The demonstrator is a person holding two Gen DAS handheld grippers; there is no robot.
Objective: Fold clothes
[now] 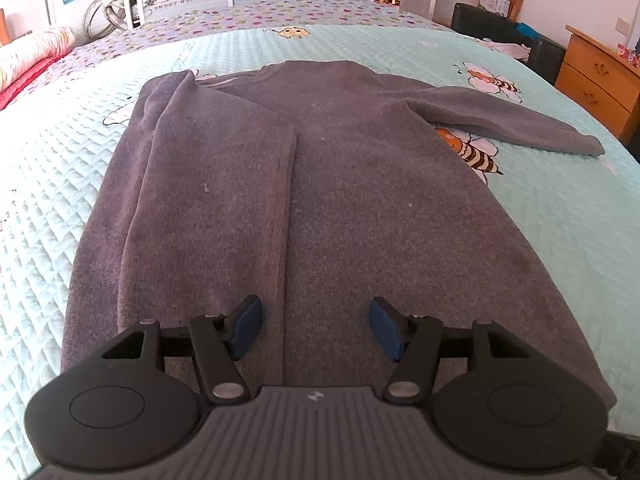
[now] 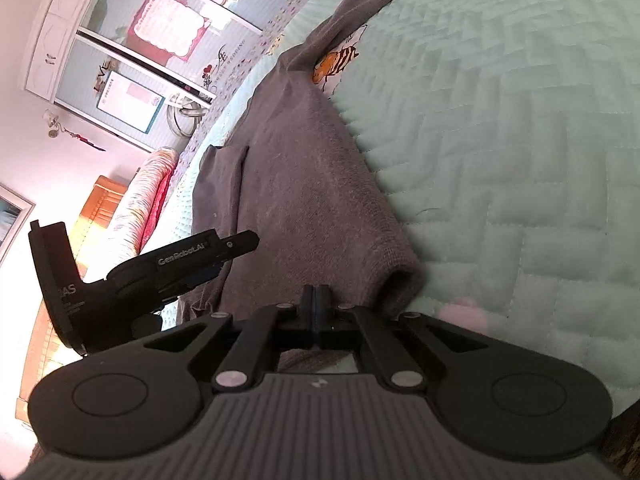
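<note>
I am holding the left gripper above the near hem of the grey sweater, angled down at it, with its blue pads standing well apart and nothing lying between them. Directly under that gap, the edge of the folded-over left side is running as a straight line away from the tool up the middle of the garment. To the left of the tool, the sweater's folded outer edge is giving way to a broad stretch of bare mint quilt, so I am seeing plenty of room on that side.

I am keeping the right gripper rolled over and tilted downward, its jaws pressed fully together at the sweater's near right corner; grey cloth is showing just behind the fingers, but I cannot tell whether any is pinched. Just right of the tips, the hem corner is curling up into a small open fold, and beyond it open quilt is spreading wide to the right. The left gripper is showing in this view to the left of the right one, close by but apart.

Farther from the left tool, the unfolded right sleeve is lying stretched out to the right across a bee print. Beyond the collar, the quilt is continuing to a floral bedspread, with a wooden dresser far right.
</note>
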